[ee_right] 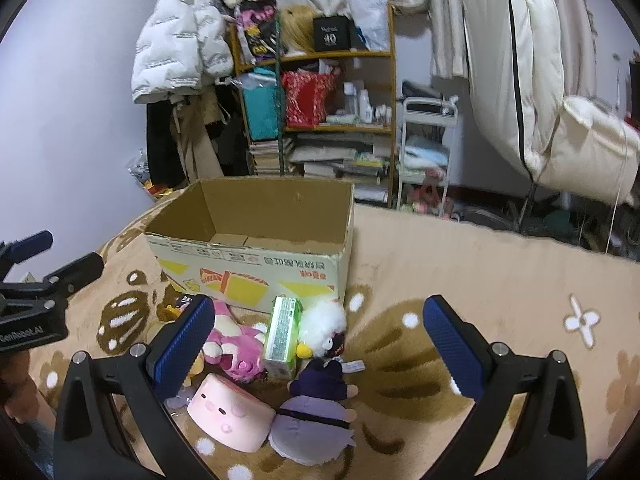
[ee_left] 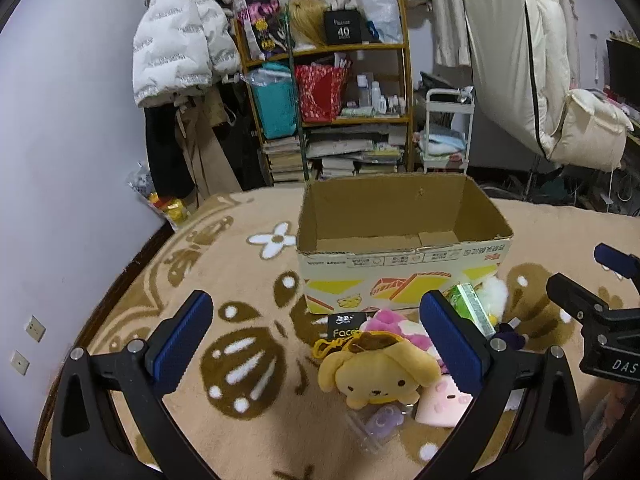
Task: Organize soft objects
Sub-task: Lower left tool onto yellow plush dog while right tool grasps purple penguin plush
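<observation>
My left gripper (ee_left: 320, 344) gapes wide, holding nothing, above the yellow plush dog (ee_left: 374, 376). My right gripper (ee_right: 320, 344) (equally wide, empty) hovers over the pink pig cushion (ee_right: 230, 416), before the open cardboard box (ee_right: 256, 268).

You could read "40" on the black box (ee_left: 342, 29) on the wooden shelf, "Face" on the black packet (ee_left: 344, 327), and "GenRobot.AI" on your left gripper (ee_right: 30, 330).
</observation>
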The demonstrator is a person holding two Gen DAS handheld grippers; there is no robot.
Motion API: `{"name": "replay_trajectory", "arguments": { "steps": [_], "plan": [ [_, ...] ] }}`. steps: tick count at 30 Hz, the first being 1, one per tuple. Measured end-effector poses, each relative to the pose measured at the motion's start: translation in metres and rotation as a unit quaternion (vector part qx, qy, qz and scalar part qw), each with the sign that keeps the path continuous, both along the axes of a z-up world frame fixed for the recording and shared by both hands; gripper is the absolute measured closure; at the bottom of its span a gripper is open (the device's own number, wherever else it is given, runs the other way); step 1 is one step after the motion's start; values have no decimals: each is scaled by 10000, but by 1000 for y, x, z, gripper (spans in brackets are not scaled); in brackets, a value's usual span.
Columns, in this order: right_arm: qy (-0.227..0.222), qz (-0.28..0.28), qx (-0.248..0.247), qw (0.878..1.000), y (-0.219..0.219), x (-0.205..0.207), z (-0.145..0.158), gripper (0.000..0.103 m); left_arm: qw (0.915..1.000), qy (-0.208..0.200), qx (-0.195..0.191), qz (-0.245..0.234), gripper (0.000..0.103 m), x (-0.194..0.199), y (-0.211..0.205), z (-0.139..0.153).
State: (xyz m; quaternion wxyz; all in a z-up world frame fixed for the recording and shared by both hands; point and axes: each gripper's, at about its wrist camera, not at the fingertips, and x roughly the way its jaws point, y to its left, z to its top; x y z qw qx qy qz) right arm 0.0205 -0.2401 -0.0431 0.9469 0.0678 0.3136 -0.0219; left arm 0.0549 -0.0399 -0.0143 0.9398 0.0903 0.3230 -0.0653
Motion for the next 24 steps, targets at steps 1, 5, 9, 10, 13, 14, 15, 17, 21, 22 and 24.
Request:
{"name": "replay_trajectory", "arguments": {
  "steps": [1,5,9,10,13,14,15,17,21,22,24],
  "plan": [
    [75,-27,64,9999,-2,4,-2,0,10000,64,-11,-12,1,3,-2,-3],
    [237,-184,123,9995,-10,14,-14,0,9996,237,49,-150,1,11,-9,-18],
    [622,-146,358,9973,-15,25,-30,0,9987,465,118,-164,1,21,-14,-34],
    [696,-159,388,9967,-16,27,-34,0,9984,517,147,-166,1,23,-16,-37],
    [1099,-204,526,9923,-20,37,-50,0,9973,677,215,-207,1,28,-19,-48],
    [1176,-208,602,9910,-22,38,-54,0,9969,724,233,-224,1,29,-20,-50],
    [1324,-212,779,9879,-26,41,-60,0,9964,773,261,-241,1,30,-21,-53],
    [1502,-234,973,9836,-29,45,-70,0,9953,849,362,-302,1,31,-26,-60],
    [1855,-333,1036,9766,-33,49,-86,0,9924,1058,468,-414,1,32,-34,-74],
    [1948,-332,1029,9749,-33,50,-90,0,9914,1133,469,-447,1,33,-35,-78],
    [2084,-302,1048,9719,-33,52,-97,0,9900,1235,471,-493,1,34,-36,-84]
  ]
}}
